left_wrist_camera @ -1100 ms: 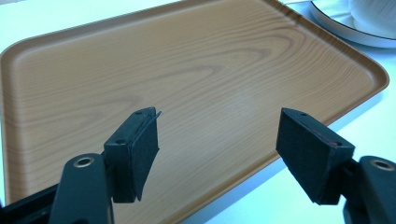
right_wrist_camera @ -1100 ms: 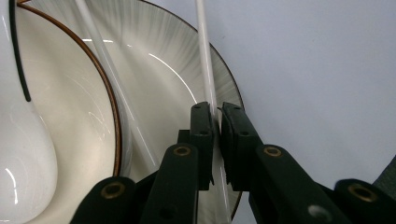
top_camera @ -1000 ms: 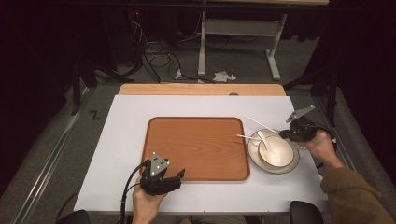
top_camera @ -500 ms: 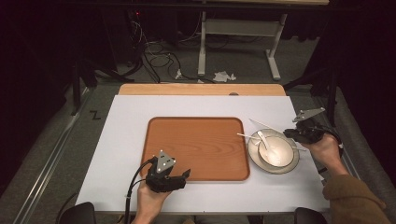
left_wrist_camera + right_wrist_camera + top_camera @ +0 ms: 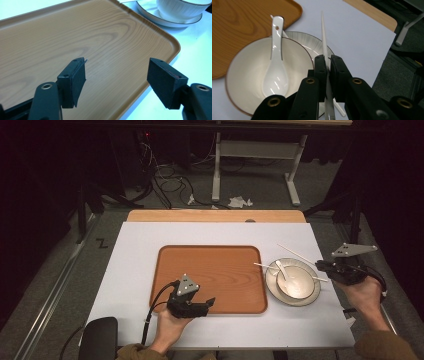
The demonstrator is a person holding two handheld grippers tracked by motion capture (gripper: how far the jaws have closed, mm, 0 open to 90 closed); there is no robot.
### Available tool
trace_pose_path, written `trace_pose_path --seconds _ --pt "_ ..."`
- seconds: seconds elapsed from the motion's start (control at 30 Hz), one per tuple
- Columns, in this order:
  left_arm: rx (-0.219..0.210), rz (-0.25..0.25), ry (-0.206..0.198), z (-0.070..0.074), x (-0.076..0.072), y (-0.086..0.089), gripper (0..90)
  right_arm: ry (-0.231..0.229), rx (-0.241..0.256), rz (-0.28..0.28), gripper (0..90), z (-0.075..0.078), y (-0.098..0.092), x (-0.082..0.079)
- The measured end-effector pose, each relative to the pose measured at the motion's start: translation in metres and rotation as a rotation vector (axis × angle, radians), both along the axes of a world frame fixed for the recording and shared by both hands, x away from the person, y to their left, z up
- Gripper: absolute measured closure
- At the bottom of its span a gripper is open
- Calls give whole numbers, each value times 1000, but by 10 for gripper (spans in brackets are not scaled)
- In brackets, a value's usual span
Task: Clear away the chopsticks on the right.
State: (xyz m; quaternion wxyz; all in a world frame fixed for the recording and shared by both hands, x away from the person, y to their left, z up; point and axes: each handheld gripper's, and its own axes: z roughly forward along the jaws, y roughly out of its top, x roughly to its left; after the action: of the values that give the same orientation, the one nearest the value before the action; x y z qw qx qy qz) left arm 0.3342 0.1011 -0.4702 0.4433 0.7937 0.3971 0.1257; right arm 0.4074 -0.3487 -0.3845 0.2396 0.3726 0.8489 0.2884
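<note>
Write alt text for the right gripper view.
The right gripper has its two black jaws shut on a white chopstick that points away over the white table. Below and left, a white spoon lies in a white bowl on a plate, with a wooden tray corner at upper left.

The left gripper (image 5: 116, 78) hangs with its jaws wide apart over the near corner of a wooden tray (image 5: 62, 37); beyond it, a white bowl (image 5: 182, 8) sits on a plate (image 5: 165, 21)
</note>
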Motion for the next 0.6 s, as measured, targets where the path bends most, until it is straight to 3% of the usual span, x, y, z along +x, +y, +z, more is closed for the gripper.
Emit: trace_pose_path --seconds 0.13,0.23,0.4,0.6 --pt "-6 -17 -1 1 4 -3 315 -17 11 4 855 8 10 -12" --pt "6 -41 1 1 8 -7 317 -28 14 14 855 14 35 -31" --pt "6 -56 1 2 12 -11 318 -13 18 41 854 7 65 -47" --pt "13 -69 -7 3 14 -14 319 38 24 48 854 -11 98 -59"
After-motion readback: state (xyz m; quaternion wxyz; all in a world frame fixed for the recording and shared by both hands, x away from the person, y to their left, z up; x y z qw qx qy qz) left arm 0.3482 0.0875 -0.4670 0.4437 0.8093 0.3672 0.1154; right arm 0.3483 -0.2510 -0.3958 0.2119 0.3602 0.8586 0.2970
